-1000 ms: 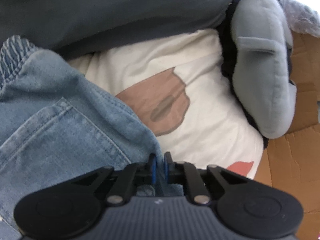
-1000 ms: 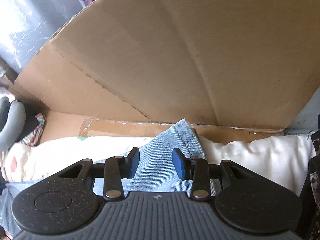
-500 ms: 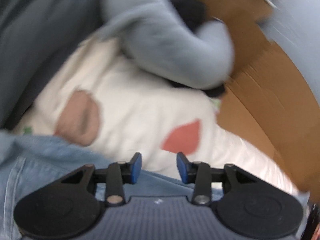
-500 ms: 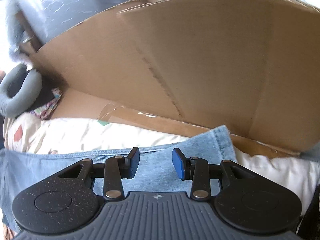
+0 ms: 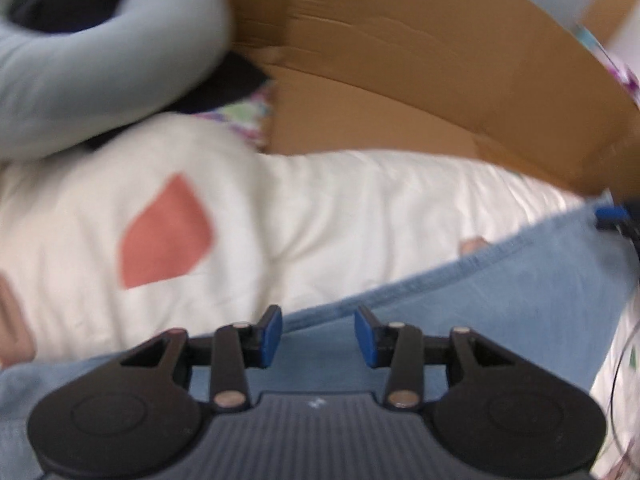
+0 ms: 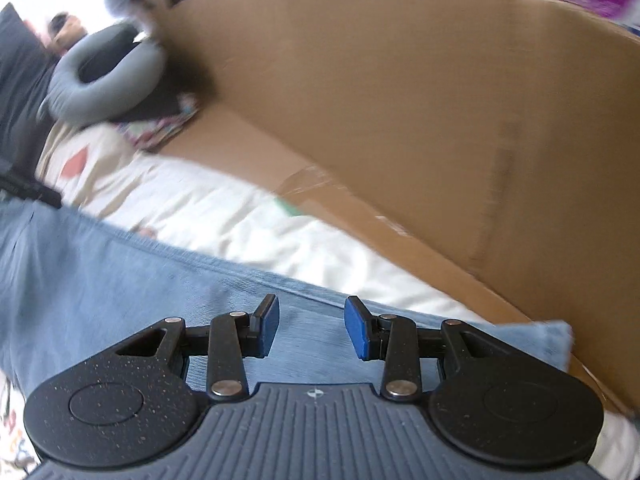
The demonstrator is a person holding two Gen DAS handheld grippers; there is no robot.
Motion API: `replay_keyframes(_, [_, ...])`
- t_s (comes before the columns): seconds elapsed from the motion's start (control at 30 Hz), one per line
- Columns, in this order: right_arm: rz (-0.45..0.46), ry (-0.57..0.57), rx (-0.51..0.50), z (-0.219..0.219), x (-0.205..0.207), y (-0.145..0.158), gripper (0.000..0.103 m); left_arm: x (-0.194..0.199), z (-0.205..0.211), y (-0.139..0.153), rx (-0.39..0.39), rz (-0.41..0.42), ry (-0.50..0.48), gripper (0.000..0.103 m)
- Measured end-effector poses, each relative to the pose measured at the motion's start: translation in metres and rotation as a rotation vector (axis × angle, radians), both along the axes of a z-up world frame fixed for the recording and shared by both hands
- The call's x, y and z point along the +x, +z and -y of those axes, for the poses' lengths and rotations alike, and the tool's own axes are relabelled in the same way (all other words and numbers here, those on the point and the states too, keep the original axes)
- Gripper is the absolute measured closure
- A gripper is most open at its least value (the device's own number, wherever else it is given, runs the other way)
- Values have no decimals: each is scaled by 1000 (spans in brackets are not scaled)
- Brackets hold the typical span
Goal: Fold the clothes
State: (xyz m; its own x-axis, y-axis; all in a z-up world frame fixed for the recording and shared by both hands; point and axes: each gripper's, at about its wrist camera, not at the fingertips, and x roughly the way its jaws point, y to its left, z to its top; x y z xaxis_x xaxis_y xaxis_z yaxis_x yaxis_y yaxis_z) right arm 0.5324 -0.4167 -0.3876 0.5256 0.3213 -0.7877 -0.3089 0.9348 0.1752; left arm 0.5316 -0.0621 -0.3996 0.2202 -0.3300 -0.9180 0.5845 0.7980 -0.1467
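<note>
Light blue jeans (image 5: 500, 304) lie flat on a white quilt with red and brown patches (image 5: 320, 216). My left gripper (image 5: 318, 334) is open and empty, hovering over the jeans near their far edge. My right gripper (image 6: 312, 328) is also open and empty over the jeans (image 6: 100, 280), close to the leg end (image 6: 548, 340). The right gripper's blue tip shows at the right edge of the left wrist view (image 5: 612, 214). Both views are blurred by motion.
A large brown cardboard sheet (image 6: 400, 120) stands along the far side of the quilt (image 6: 240, 220); it also shows in the left wrist view (image 5: 400, 80). A grey neck pillow (image 5: 80, 72) on dark cloth lies at the left; the right wrist view shows it too (image 6: 104, 92).
My left gripper has let go of the jeans, opened and swung to the right. The right gripper has stayed open and swung left along the jeans leg.
</note>
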Motion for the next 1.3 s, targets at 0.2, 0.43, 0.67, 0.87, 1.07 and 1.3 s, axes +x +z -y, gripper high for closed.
replay_keyframes(0.2, [7, 171, -36, -44, 12, -9, 56, -12, 32, -10, 37, 47, -148, 61])
replay_keyframes(0.43, [23, 298, -70, -75, 20, -16, 55, -19, 52, -23, 51, 42, -249, 63])
replay_keyframes(0.67, [19, 452, -126, -98, 30, -26, 56, -24, 59, -31, 108, 42, -335, 63])
replay_keyframes(0.87, [-13, 559, -180, -105, 36, -32, 72, -26, 61, -34, 147, 39, -387, 84])
replay_keyframes(1.07, [29, 570, -242, -107, 27, -30, 103, -37, 60, -30, 170, 100, -428, 98])
replay_keyframes(1.3, [98, 497, -239, -102, 18, -18, 103, -44, 57, -13, 150, 185, -408, 100])
